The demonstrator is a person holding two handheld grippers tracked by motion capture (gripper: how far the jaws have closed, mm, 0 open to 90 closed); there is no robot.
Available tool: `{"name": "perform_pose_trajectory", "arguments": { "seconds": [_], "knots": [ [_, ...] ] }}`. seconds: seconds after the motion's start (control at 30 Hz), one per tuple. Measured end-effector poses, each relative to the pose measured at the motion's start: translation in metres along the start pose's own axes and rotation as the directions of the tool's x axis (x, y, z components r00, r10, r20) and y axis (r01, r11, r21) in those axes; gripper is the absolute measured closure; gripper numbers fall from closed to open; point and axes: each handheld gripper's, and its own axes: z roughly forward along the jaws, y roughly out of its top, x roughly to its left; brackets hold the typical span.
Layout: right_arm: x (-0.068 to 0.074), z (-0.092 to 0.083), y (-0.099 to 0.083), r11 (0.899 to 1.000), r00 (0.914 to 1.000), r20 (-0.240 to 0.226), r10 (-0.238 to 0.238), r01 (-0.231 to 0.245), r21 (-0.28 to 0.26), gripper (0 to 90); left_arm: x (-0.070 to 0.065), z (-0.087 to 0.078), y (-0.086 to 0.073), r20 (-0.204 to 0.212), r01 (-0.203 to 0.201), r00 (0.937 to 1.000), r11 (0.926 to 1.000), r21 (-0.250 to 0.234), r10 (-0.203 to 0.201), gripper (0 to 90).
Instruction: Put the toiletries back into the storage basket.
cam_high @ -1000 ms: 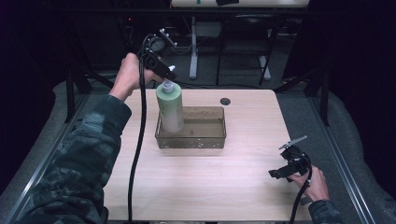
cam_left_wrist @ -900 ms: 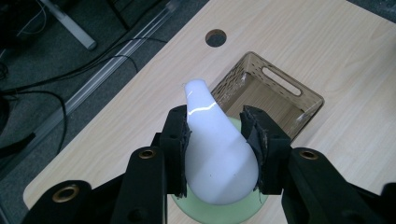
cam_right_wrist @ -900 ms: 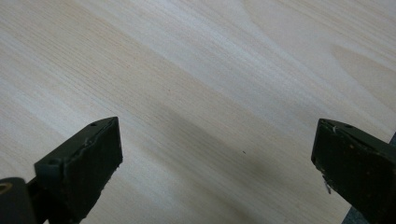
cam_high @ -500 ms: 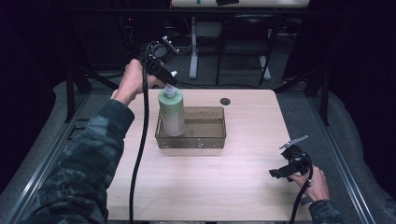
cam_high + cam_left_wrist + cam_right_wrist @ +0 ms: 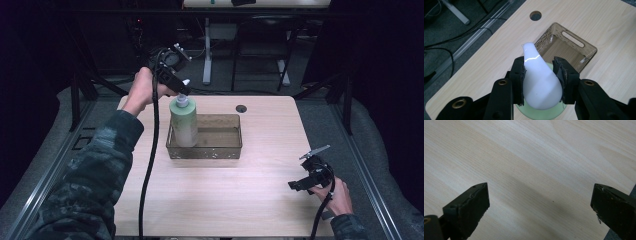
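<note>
A pale green bottle (image 5: 183, 125) with a white pump head (image 5: 539, 80) stands upright in the left end of a brown see-through basket (image 5: 220, 150). My left gripper (image 5: 181, 90) comes down on it from behind, its jaws shut on either side of the pump head. In the left gripper view the pump's nozzle pokes out past the fingertips, and the basket (image 5: 574, 43) lies beyond. My right gripper (image 5: 301, 172) hovers low over the table's front right, held in a hand. It is open wide, with bare wood between its jaws in the right gripper view (image 5: 540, 200).
The light wooden table (image 5: 225, 200) has a round cable hole (image 5: 241, 108) near its far edge, right of the bottle. The left gripper's black cable (image 5: 150, 165) hangs across the table's left side. Desk legs and cables (image 5: 207, 55) stand on the dark floor beyond.
The bottle has sunk a little lower into the basket with my left gripper on its pump head. The right gripper has stayed put.
</note>
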Motion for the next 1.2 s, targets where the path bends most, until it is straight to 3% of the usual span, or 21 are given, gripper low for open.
{"name": "perform_pose_trajectory", "arguments": {
  "seconds": [0.6,1.2],
  "knots": [
    [0.001,-0.001,0.000,1.000,1.0000,-0.002,0.008,-0.008,-0.001,1.8,0.000,0.013,-0.021,0.024,0.015,0.9996,0.9998,0.013,-0.016,62.5],
    [0.001,0.000,0.000,1.000,1.0000,0.001,0.004,-0.004,0.002,2.0,0.001,0.017,-0.031,0.020,0.014,0.9997,0.9994,0.031,-0.015,62.6]
  ]
}}
